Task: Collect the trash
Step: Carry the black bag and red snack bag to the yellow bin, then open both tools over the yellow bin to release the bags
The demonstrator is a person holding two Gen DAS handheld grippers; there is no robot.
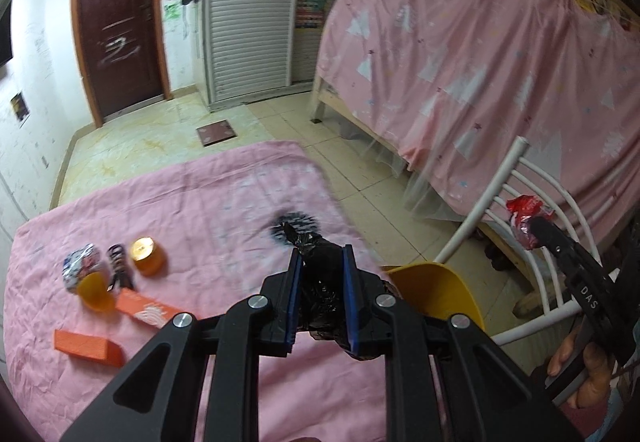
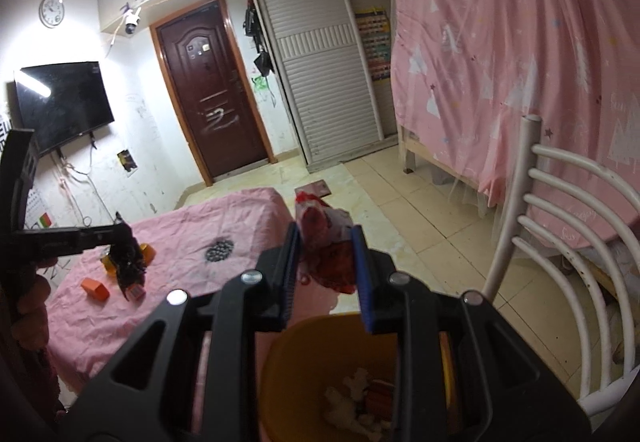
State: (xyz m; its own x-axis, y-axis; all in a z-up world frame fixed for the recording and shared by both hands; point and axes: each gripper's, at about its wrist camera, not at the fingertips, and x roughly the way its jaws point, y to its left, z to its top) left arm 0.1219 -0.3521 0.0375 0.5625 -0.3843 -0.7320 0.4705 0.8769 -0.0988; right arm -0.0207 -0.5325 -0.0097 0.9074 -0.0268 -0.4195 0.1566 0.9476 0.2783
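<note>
Left wrist view, two orange blocks (image 1: 89, 347), one black bag (image 1: 320, 282)

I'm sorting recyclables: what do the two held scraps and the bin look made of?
Black scrap: thin glossy plastic film, crinkled, likely a bag. Red scrap: shiny crumpled wrapper, probably plastic or foil. Yellow bin: smooth moulded plastic, seemingly.

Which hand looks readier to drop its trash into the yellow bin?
The right. Its tool, shut on a red wrapper, hangs just above the yellow bin. The left tool holds a black bag over the pink tablecloth, beside the bin.
</note>
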